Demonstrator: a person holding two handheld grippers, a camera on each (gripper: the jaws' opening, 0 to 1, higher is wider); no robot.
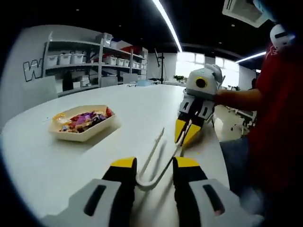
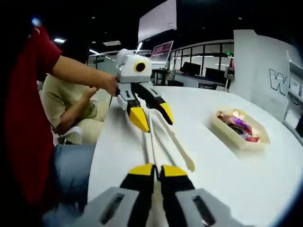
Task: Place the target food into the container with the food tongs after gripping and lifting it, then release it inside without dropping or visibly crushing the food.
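Observation:
Cream food tongs [image 1: 158, 156] lie low over the white table [image 1: 57, 165], bend toward me. My left gripper [image 1: 155, 163] has its jaws on either side of the bend and grips it. My right gripper [image 1: 185, 137] comes in from the right, shut on the end of one tong arm. In the right gripper view, my right gripper [image 2: 157, 170] pinches that arm while the other arm of the tongs [image 2: 177, 144] stays free; the left gripper [image 2: 152, 116] holds the far end. A cream tray [image 1: 87, 136] [image 2: 226, 128] of wrapped sweets [image 1: 83, 119] [image 2: 236, 124] sits apart from both grippers.
A person in a red shirt [image 1: 279, 118] [image 2: 23, 118] stands at the table's edge holding both grippers. Another person [image 2: 71, 101] sits behind. Shelves with bins [image 1: 90, 61] line the far wall. The table edge [image 2: 97, 156] runs close beside the tongs.

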